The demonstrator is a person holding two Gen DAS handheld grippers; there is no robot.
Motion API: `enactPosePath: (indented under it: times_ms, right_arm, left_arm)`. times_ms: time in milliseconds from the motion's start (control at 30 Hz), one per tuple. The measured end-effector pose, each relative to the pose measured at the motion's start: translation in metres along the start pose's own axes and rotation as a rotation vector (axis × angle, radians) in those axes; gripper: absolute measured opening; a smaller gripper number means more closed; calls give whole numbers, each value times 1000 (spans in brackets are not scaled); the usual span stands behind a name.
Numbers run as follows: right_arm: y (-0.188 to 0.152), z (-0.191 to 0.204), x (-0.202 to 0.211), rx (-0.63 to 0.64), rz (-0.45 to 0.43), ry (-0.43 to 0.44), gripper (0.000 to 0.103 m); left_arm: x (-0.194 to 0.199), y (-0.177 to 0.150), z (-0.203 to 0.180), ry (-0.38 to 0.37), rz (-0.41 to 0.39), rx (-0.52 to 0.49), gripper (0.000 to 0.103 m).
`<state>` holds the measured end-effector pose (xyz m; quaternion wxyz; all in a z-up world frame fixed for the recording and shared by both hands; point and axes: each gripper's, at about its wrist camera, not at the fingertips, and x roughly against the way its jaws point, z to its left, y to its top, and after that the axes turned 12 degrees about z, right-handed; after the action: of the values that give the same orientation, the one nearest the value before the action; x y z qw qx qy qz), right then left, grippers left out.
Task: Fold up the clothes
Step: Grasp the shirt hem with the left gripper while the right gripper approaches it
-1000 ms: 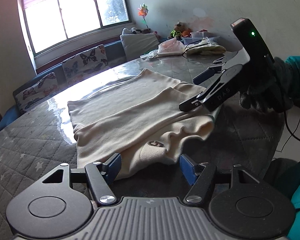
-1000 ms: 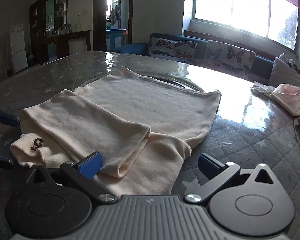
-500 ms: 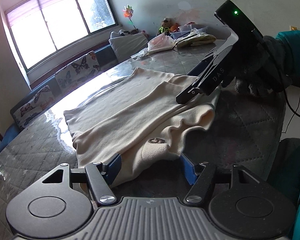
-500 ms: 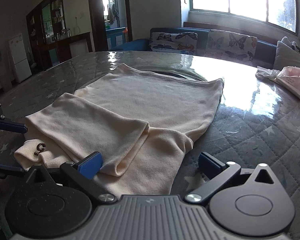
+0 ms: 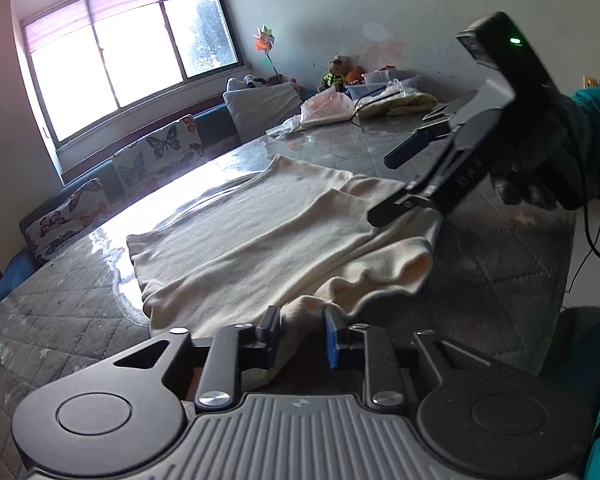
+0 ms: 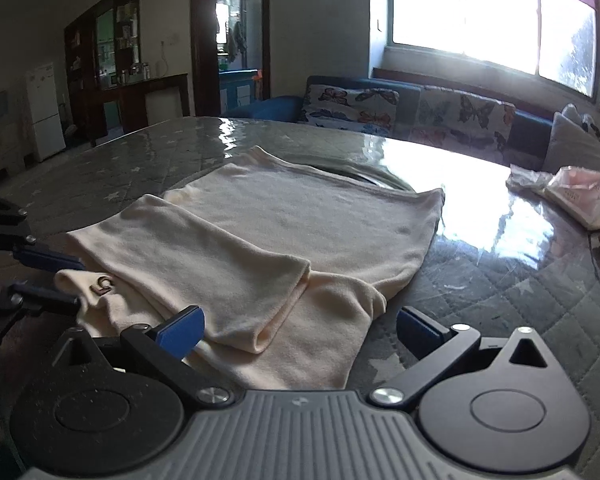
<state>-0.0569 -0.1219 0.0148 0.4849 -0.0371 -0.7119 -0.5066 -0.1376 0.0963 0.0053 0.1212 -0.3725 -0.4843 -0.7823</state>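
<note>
Table (image 6: 500, 272): quilted cover under a glossy sheet. Cream garment (image 6: 300, 220) lies flat on it, long axis running from the near edge away toward the window; one sleeve (image 6: 204, 264) is folded across the body.

Left gripper (image 5: 300, 330): jaws narrowed onto the near collar-end bunch, cloth pinched between the blue pads. It is the nearer tool to that corner.

Right gripper (image 6: 300, 320): jaws spread wide, holding nothing, hovering over the near hem beside the sleeve cuff. Cloth lies directly ahead of its fingers.

Judgement: next move needs right-side grasp on that near edge.
</note>
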Motion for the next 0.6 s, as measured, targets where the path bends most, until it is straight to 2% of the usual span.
enactPosePath:
  times_ms: [133, 233, 367, 433, 567, 600]
  right_arm:
    - [-3, 14, 18, 123, -23, 23, 103]
    - [-7, 32, 27, 236, -7, 49, 103]
    - [-18, 53, 25, 378, 1, 15, 102]
    - [-21, 62, 20, 423, 6, 7, 94]
    - [-22, 73, 13, 460, -1, 2, 88]
    - [-20, 75, 12, 461, -2, 3, 80]
  left_arm:
    - [-1, 6, 6, -8, -10, 32, 23]
    - [-3, 10, 11, -17, -17, 61, 23]
    - [-6, 16, 17, -25, -20, 90, 23]
    - [-9, 18, 20, -28, -16, 104, 23]
    - [-16, 23, 26, -39, -4, 138, 24]
    - [-17, 22, 27, -43, -1, 146, 24]
